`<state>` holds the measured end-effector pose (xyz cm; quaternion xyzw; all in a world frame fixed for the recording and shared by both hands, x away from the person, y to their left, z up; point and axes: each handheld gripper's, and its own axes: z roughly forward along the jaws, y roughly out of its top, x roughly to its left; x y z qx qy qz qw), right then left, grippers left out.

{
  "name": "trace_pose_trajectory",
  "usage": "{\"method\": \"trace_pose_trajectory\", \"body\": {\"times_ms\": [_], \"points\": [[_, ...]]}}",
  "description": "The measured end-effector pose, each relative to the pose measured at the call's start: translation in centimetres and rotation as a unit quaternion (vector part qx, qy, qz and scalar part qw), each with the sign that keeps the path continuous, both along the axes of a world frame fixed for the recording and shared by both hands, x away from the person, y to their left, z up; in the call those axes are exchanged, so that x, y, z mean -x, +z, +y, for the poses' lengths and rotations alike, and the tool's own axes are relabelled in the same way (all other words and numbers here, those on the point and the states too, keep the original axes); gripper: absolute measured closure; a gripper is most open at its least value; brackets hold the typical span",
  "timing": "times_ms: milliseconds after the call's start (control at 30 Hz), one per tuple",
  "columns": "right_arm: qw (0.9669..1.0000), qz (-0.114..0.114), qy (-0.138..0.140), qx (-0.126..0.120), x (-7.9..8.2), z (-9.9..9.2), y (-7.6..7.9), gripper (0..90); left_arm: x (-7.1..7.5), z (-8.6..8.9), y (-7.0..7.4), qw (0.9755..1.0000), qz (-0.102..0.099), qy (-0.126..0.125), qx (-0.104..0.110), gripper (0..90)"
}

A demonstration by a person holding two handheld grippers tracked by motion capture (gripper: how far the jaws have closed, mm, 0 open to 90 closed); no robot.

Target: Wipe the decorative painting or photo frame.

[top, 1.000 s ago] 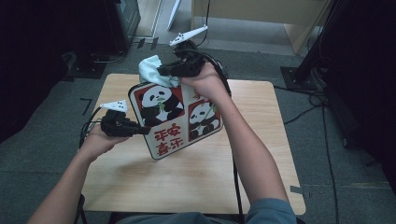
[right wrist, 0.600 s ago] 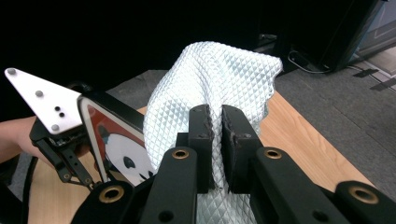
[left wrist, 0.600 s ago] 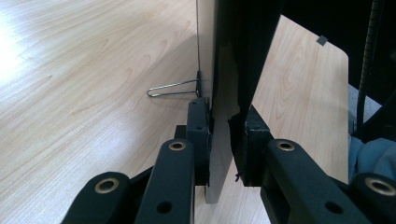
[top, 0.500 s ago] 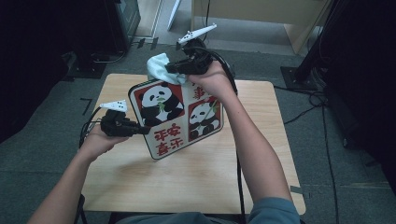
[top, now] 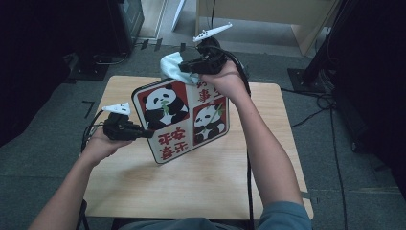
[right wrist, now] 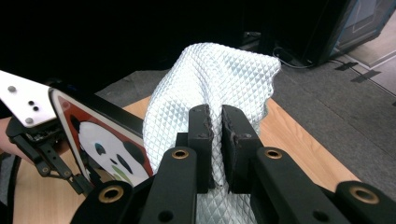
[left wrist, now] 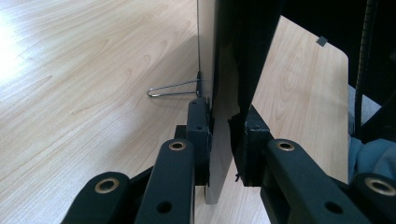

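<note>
Left gripper (top: 143, 134) is clamped on the left edge of the panda picture frame (top: 184, 120), holding it upright and tilted on the table (top: 201, 182); in the left gripper view the jaws pinch the frame's edge (left wrist: 219, 140), with a wire stand (left wrist: 173, 88) projecting from its back just beyond the jaws. Right gripper (top: 184, 64) is clenched on a bunched pale quilted cloth (right wrist: 210, 93), which sits at the frame's top edge, at the corner above the larger panda.

Progress, as judged: the work appears to be wiping the frame. The cloth is at the upper rim; whether it presses on the face or merely rests against the edge cannot be confirmed from the high view. The printed face below the right gripper shows no cloth on it, so most of the wiping would seem outstanding.

Surface: light wood-grain tabletop with rounded corners, bare around the frame. Room: grey carpeted floor, dim, with cables (top: 330, 143) trailing to the right of the right gripper and dark equipment stands beyond it.
</note>
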<state>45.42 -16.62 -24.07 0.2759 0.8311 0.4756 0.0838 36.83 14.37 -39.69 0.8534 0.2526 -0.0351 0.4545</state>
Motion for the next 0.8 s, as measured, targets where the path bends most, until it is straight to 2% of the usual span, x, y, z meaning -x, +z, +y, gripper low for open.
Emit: {"method": "trace_pose_trajectory", "body": {"times_ms": [800], "points": [[0.9989,-0.004,-0.041,-0.023,-0.9,-4.0,-0.6,82.0,0.0,0.0,0.0,1.0000,0.003,0.003,0.001,79.2]]}}
